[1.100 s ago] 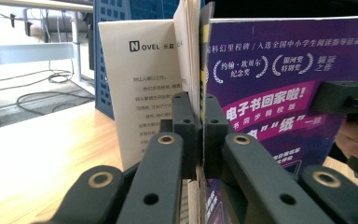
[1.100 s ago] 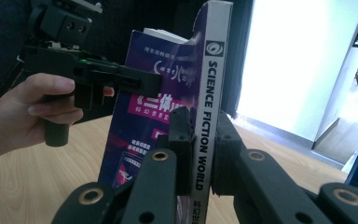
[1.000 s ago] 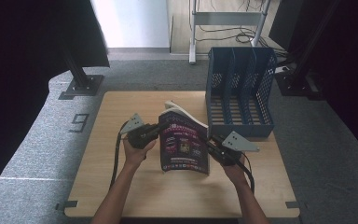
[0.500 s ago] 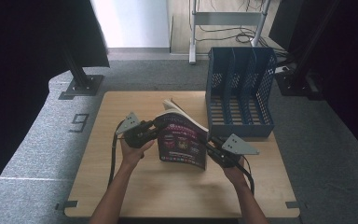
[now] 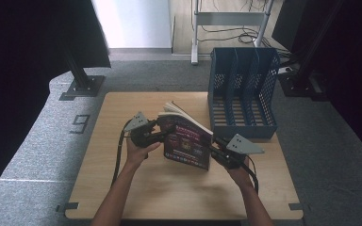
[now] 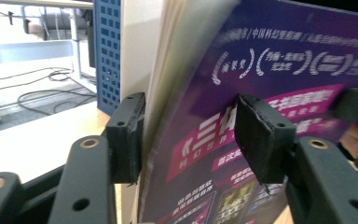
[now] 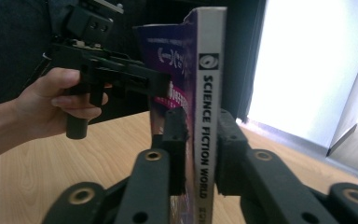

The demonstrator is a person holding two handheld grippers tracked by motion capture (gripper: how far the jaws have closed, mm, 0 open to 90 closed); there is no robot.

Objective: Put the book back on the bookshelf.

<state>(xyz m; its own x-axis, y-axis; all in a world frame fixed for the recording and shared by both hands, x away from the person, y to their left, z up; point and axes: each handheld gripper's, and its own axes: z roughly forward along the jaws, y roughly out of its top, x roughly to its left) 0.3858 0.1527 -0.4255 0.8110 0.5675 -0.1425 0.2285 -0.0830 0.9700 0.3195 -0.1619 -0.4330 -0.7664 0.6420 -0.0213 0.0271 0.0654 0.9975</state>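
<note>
Behind the magazine, left claw tips hide.

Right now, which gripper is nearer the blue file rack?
Right. The right gripper, shut on the magazine spine, sits just in front of the file rack. The left gripper stands at the magazine's far edge, jaws just opening around it.

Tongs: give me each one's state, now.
Left tongs: open, just been opening, book between the jaws, one pad off the cover.
Right tongs: shut on the book's spine.
</note>
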